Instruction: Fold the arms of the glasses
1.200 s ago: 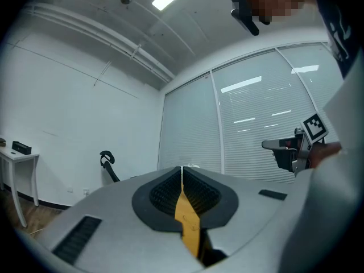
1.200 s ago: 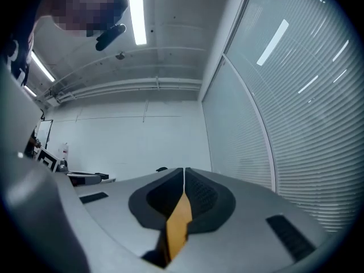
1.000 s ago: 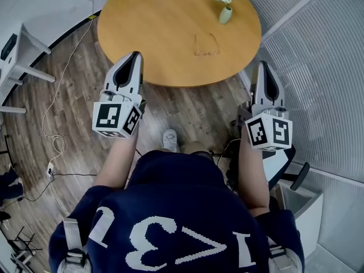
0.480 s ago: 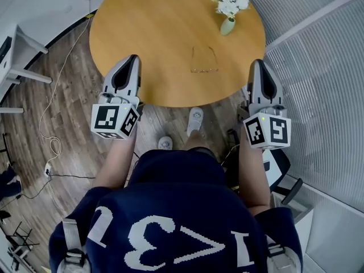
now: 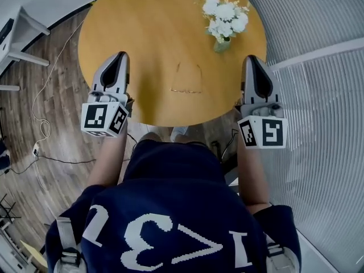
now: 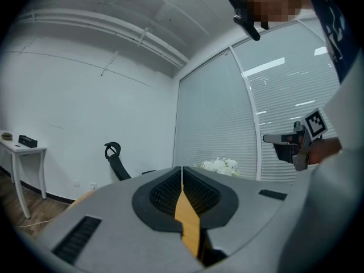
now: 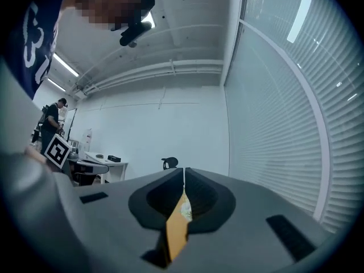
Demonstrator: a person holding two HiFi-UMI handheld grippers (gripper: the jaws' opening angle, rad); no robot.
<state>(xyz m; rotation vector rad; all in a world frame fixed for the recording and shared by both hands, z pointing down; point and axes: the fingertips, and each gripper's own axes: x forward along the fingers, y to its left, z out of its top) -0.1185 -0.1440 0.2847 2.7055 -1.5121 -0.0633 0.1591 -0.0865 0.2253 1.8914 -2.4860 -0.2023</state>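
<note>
- Presently on approach, no contact yet. Spotted thin, pale-gold wire-rimmed glasses [image 5: 186,81] lying near the middle of round, honey-coloured wooden table [image 5: 131,27], front bar toward the near edge, both arms spread and pointing away.
- Read grey left gripper [image 5: 120,57] as shut tight and empty, hovering over the near-left edge of the table. Same for grey right gripper [image 5: 251,59] at the near-right edge.
- Placed glasses between the two, well apart from either.
- Must part both sets of jaws before closing in; cannot pinch or pin anything while shut.
- Suggest pinning the front bar or one hinge corner lightly with one gripper, then sweeping the far tip of one arm inward with the other. Judged light and slippery, likely to skate on the wood otherwise.
- Fold one arm flat first, then the second over it.
- Keep clear of small green vase of white flowers [image 5: 224,21] standing near the glasses on the far-right side; could tip on a wide right-hand swing.
</note>
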